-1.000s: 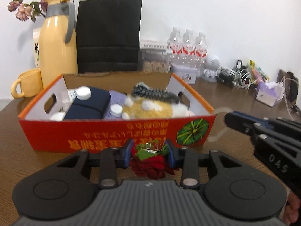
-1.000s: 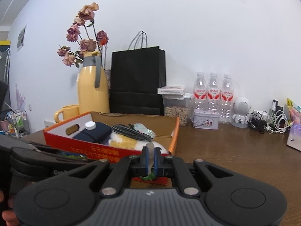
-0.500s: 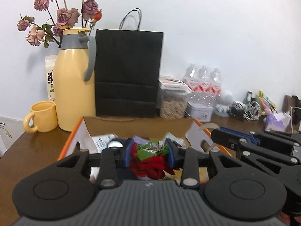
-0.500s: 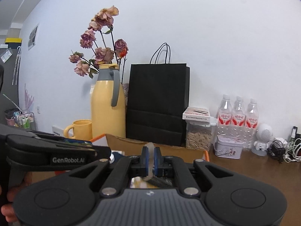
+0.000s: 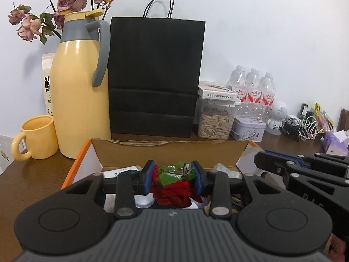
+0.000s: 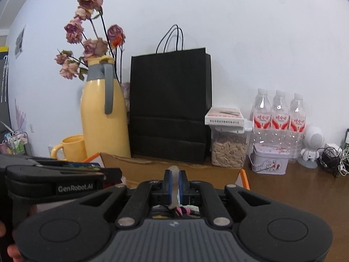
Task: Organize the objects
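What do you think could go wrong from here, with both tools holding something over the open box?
1. The left tool grips only the soft red flower head; crushed petals or a slip look possible.
2. The right tool pinches a thin translucent strip; it might slide out.
3. The two tools sit close together over the cardboard box, so they could bump, or snag items already inside.

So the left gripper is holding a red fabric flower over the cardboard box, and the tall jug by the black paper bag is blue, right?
Not quite. The jug is yellow with a grey handle, not blue; the left wrist view shows it. The rest holds: the left gripper holds the red fabric flower over the cardboard box, and the jug stands by the black paper bag.
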{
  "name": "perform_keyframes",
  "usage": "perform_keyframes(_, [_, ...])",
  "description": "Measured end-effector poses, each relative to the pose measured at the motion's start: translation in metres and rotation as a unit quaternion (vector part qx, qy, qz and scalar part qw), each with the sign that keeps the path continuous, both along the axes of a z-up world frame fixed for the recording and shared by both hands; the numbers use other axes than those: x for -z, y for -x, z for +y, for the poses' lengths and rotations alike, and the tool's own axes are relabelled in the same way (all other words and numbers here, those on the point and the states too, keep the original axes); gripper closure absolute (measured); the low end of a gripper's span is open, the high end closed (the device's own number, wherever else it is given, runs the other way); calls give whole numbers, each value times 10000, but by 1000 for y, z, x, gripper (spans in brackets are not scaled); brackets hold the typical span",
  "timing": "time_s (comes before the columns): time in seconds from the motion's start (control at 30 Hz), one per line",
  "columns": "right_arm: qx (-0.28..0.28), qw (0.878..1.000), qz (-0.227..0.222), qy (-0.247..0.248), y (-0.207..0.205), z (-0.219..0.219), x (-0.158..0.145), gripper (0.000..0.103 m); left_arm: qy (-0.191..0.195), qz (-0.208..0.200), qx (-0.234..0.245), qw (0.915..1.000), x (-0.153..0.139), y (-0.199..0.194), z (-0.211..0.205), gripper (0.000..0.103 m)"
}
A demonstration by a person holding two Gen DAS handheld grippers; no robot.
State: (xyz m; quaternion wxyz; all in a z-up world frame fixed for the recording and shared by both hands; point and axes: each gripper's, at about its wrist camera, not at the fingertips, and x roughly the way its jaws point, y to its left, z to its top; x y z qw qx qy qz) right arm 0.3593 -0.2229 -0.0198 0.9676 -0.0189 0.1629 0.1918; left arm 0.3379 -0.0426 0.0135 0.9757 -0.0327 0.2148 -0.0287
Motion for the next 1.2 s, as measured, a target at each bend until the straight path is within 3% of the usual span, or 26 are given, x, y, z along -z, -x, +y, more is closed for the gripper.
perform_keyframes(0.1, [-14,9999,95,75,0,-1,4,92,-33,17,-92,10000,3,0,2,59])
perform_keyframes(0.2, [50,9998,99,138,3,-2,5,90,-71,-139,-177,9997,3,6,5,32])
perform_keyframes(0.23, [58,9998,109,149,3,-2,5,77,-127,-243,-237,9993,3,9,6,16])
perform_keyframes(0.27, [55,9998,139,148,3,-3,5,65,-198,-318,-314,9988,3,12,5,8])
perform_keyframes(0.3, [58,9998,159,133,3,-4,6,40,-247,-377,-396,9982,2,13,5,0])
perform_keyframes(0.33, [98,9998,138,102,4,-5,5,19,-297,-487,-548,9969,2,17,5,0])
perform_keyframes(0.43, [125,9998,120,28,5,-7,4,2,-266,-511,-480,9972,1,19,8,0])
perform_keyframes(0.87, [296,9993,194,95,3,-6,3,0,-171,-496,-454,9976,-6,27,13,0])
perform_keyframes(1.2, [271,9996,-94,62,58,-1,-19,0,24,-565,-405,9976,-26,78,27,0])
